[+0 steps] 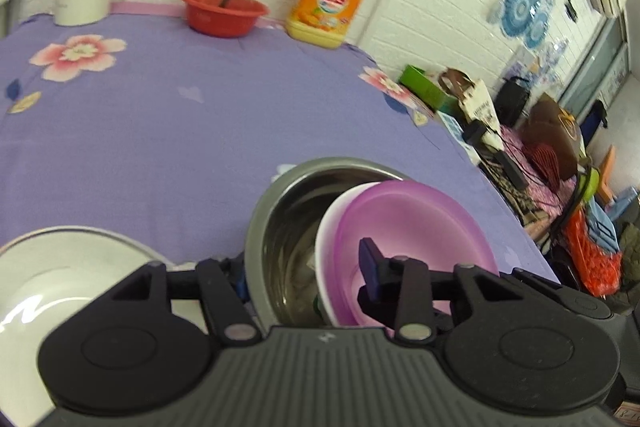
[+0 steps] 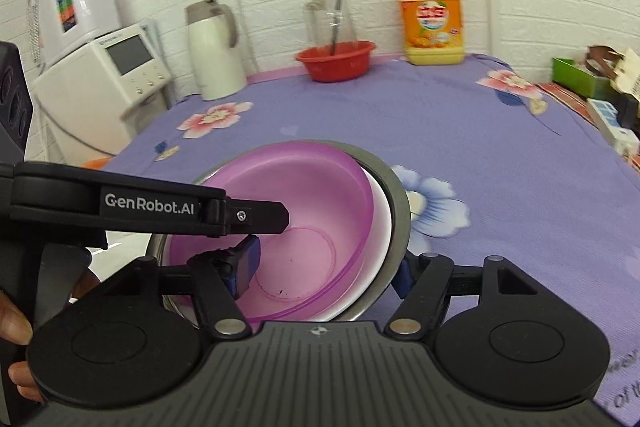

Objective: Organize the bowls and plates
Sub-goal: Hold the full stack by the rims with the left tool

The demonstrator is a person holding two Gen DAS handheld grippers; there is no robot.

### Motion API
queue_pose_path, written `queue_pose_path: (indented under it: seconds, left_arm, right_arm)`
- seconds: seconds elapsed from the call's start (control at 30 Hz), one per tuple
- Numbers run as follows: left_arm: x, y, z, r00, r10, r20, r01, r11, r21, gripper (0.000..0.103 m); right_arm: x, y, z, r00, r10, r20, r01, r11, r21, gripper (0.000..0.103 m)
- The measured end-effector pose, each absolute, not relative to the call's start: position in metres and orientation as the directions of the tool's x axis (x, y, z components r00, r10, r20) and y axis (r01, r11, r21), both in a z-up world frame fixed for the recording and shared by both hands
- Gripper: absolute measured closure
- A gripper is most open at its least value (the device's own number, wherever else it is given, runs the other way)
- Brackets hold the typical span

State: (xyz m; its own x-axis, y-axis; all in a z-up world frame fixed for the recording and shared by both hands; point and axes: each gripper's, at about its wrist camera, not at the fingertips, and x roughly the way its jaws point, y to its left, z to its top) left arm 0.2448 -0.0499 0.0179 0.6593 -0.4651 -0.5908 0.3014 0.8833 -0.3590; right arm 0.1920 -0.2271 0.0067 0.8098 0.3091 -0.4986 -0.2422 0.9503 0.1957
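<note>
Nested stack sits low centre in both views: steel bowl (image 2: pixel 400 203) outermost, white bowl (image 2: pixel 380 223) inside it, pink bowl (image 2: pixel 280 211) on top, all on the purple floral cloth (image 2: pixel 400 115).

Left gripper (image 1: pixel 304 275) straddles the stack's near wall. One pad is inside the pink bowl (image 1: pixel 404 227), the other finger outside the steel bowl (image 1: pixel 288 211). Jaws look clamped on the nested rims, though the outer contact is half hidden.

Right gripper (image 2: pixel 324 267) does the same from the opposite side: one pad inside pink, the other finger outside steel at lower right. It looks like a grasp on the stack wall.

A white plate (image 1: pixel 52 283) lies at lower left of the left wrist view, just beside the stack.

Upper frame: red basin (image 2: pixel 336 61), kettle (image 2: pixel 214 55), detergent jug (image 2: pixel 430 19). All well apart from the stack.

Step, my read: two-handed carry of the nested bowls, stack tilted in the left view.

Next move needs both grips kept even so the bowls don't slide, then a level set-down clear of the plate.

Risk: the pink bowl slipping loose.
</note>
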Motion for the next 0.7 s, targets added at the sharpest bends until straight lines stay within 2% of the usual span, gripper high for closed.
queue_pose_path:
  seconds: [0.33, 0.7]
  left_arm:
    - [0.201, 0.048, 0.024, 0.763, -0.275, -0.585, 0.083, 0.939, -0.333, 0.065]
    - [0.186, 0.099, 0.002, 0.759, -0.265, -0.595, 0.011, 0.918, -0.395, 0.065]
  right_arm:
    - [0.195, -0.140, 0.011, 0.707, 0.503, -0.497, -0.464, 0.860, 0.211, 0.000]
    - [0.193, -0.095, 0.003, 0.655, 0.517, -0.552, -0.515, 0.839, 0.175, 0.000]
